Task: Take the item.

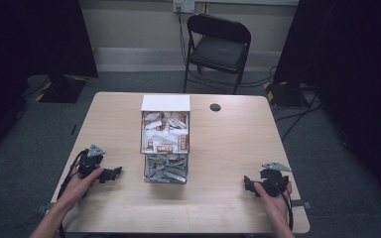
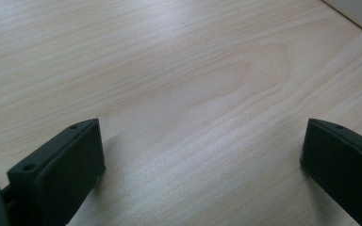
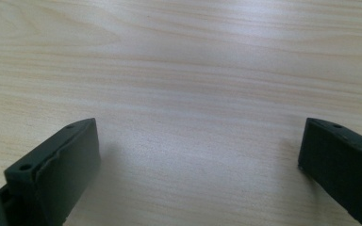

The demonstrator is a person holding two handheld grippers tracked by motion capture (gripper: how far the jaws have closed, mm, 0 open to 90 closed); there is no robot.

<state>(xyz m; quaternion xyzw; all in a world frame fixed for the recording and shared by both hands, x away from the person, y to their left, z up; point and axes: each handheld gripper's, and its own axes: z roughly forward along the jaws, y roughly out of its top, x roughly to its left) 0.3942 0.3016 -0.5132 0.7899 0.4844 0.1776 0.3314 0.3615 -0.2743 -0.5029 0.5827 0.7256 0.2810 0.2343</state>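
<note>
Packets [image 1: 164,130] are heaped in a clear box [image 1: 165,163] at mid-table [image 1: 228,148], untouched. Left claw [image 1: 115,173] and right claw [image 1: 248,182] are rested well apart, jaws spread, empty. Probably a reach inward is needed next.

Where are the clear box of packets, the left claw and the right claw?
clear box of packets [image 1: 165,144], high view, on its front wall at mid-height.
left claw [image 1: 117,171], high view, midway between its fingertips.
right claw [image 1: 247,182], high view, midway between its fingertips.
</note>
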